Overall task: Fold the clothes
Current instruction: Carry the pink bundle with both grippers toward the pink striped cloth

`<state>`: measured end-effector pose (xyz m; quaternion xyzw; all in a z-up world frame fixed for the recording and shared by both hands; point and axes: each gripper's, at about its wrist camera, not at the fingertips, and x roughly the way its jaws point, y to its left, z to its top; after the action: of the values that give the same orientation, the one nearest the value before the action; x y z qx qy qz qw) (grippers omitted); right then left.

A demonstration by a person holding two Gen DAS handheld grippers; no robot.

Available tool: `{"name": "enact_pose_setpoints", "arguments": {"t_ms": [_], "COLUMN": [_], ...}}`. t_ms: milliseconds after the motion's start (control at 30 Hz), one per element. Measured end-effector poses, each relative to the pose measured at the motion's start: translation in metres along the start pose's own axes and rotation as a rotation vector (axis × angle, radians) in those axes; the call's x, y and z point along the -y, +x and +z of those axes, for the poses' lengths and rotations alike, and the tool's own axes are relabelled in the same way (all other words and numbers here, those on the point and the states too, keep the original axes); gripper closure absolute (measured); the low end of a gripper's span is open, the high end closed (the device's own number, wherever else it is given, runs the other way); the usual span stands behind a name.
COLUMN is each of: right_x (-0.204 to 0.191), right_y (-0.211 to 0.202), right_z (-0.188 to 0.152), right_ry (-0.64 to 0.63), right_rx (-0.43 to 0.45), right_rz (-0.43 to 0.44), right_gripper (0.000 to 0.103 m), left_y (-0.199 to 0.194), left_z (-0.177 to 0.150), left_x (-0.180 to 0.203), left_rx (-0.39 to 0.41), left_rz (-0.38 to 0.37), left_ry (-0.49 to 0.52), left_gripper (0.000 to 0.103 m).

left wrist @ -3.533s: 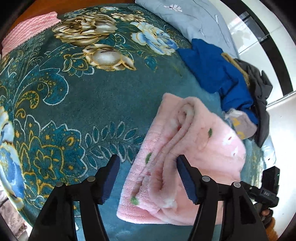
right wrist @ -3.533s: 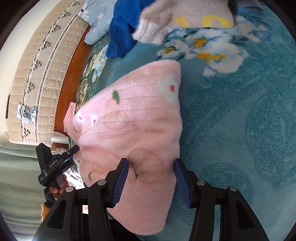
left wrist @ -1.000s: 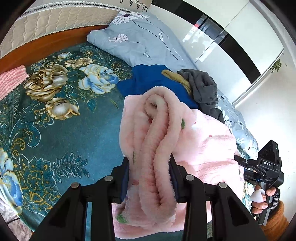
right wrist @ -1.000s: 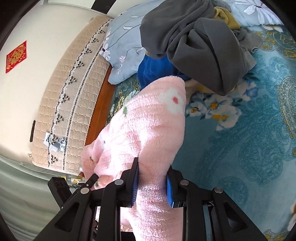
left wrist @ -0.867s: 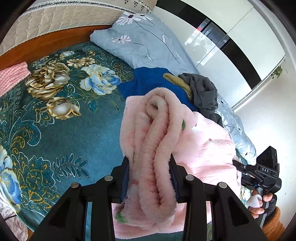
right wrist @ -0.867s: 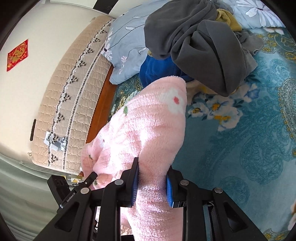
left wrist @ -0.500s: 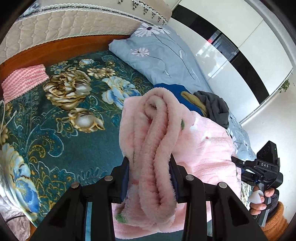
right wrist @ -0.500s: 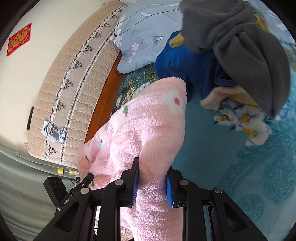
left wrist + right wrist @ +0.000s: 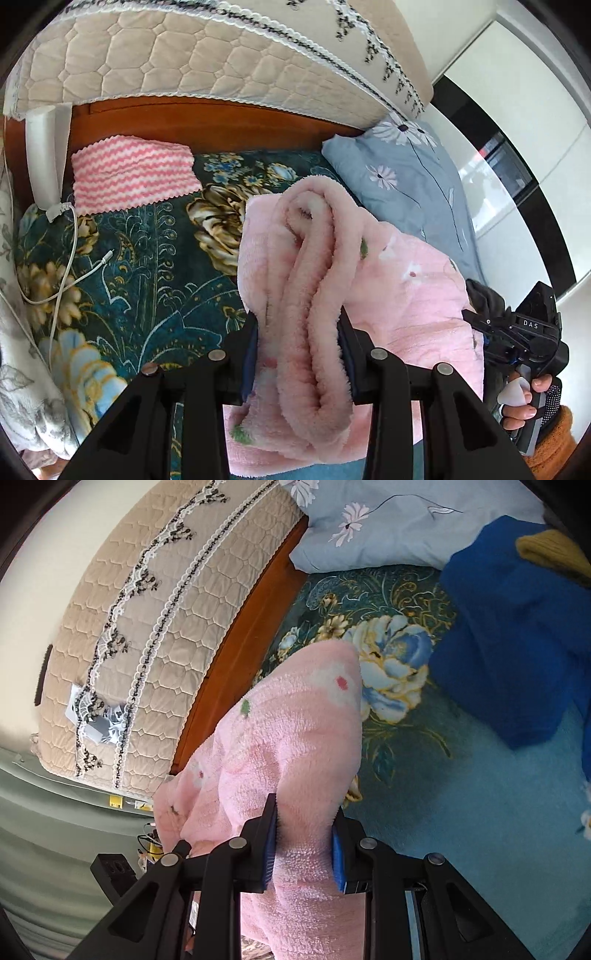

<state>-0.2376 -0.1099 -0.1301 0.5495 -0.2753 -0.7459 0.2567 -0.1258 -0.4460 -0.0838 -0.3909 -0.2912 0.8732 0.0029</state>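
Note:
A fluffy pink fleece garment [image 9: 314, 295] with small flower and leaf prints hangs bunched between both grippers, lifted above the teal floral blanket [image 9: 140, 258]. My left gripper [image 9: 299, 354] is shut on a thick rolled fold of it. In the right wrist view the same pink garment [image 9: 291, 738] stretches away from my right gripper [image 9: 304, 840], which is shut on its other end. The right gripper's black body and the hand holding it show at the far right of the left wrist view.
A folded pink-and-white zigzag cloth [image 9: 133, 177] lies by the wooden headboard [image 9: 221, 118]. A white cable [image 9: 66, 273] trails over the blanket at left. A grey-blue flowered pillow [image 9: 388, 524] and a blue garment [image 9: 517, 638] with a yellow piece lie to the right.
Both grippers have carried the pink garment toward the headboard; the headboard and zigzag cloth now loom closer, and the grey clothes pile has slid out of view.

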Motion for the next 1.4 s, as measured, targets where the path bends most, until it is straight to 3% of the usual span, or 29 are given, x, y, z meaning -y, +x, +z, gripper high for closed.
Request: {"name": "enact_pose_setpoints", "arguments": {"t_ms": [267, 633, 767, 1067, 1233, 1400], "right_x": [-0.007, 0.012, 0.02, 0.048, 0.056, 0.051], "right_y": [0.054, 0.116, 0.132, 0.169, 0.169, 0.155], "right_z": [0.051, 0.091, 0.097, 0.092, 0.09, 0.094], "right_ry": [-0.058, -0.071, -0.073, -0.048, -0.044, -0.073], "right_rx": [-0.021, -0.003, 0.005, -0.029, -0.045, -0.029], "right_rz": [-0.049, -0.041, -0.043, -0.13, -0.157, -0.204], "right_gripper": [0.077, 0.077, 0.077, 0.077, 0.073, 0.07], "left_y": [0.06, 0.097, 0.11, 0.137, 0.137, 0.123], "left_z": [0.025, 0.032, 0.033, 0.025, 0.027, 0.035], "left_x": [-0.026, -0.04, -0.045, -0.07, -0.078, -0.073], "left_rx": [0.008, 0.099, 0.116, 0.048, 0.02, 0.029], "left_rz": [0.001, 0.041, 0.054, 0.089, 0.051, 0.089], "left_ry": [-0.05, -0.052, -0.056, -0.111, -0.149, -0.116], "left_gripper": [0.064, 0.064, 0.064, 0.063, 0.058, 0.058]}}
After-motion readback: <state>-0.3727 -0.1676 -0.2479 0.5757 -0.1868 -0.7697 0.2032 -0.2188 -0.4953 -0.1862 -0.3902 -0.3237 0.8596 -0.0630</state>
